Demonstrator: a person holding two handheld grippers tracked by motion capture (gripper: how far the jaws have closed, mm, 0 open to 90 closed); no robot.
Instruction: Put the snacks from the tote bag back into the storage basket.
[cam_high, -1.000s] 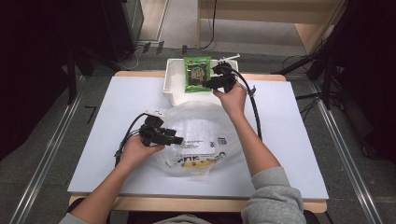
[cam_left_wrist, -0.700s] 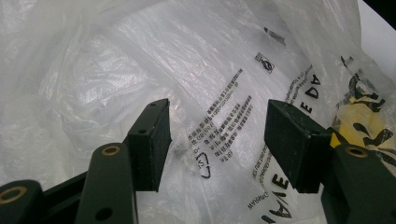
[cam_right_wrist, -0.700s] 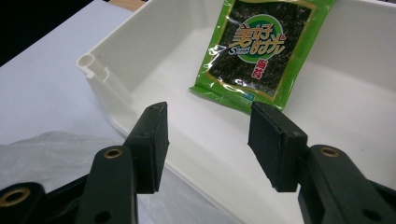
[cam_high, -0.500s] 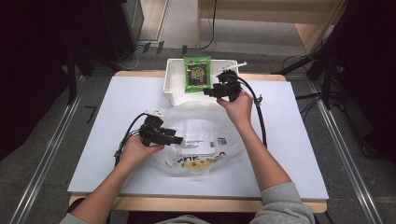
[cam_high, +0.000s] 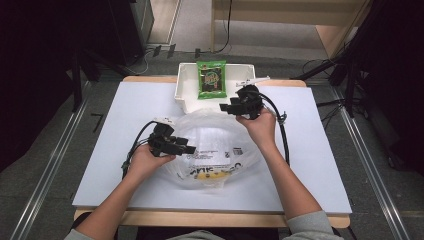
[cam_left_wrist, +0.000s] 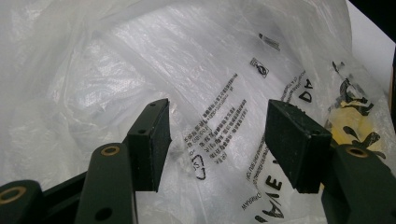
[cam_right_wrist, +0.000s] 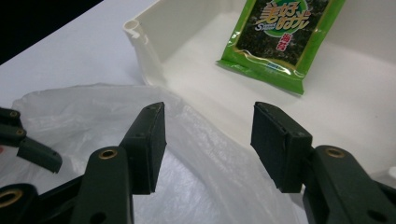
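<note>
A clear plastic bag (cam_high: 215, 145) with printed text lies open in the middle of the white table (cam_high: 125, 110). My left gripper (cam_high: 187, 149) rests at the bag's left side, jaws open over the film (cam_left_wrist: 217, 137). My right gripper (cam_high: 226, 107) hovers at the bag's far rim, just in front of the white bin (cam_high: 186, 95). Its jaws have just been opening and now stand open (cam_right_wrist: 208, 140); the bag's rim (cam_right_wrist: 93, 121) lies below the gap and the pads do not press on it. A green snack packet (cam_high: 211, 79) lies flat in the bin (cam_right_wrist: 280, 32).
The bin's near wall (cam_right_wrist: 149, 51) stands close ahead of the right gripper. Black cables trail from both grippers across the table. A dark floor with metal rails surrounds the table, and a wooden shelf stands at the back.
My right gripper has drawn back from over the bin toward the person, to the bag's far rim. The left hand has stayed put on the bag.
</note>
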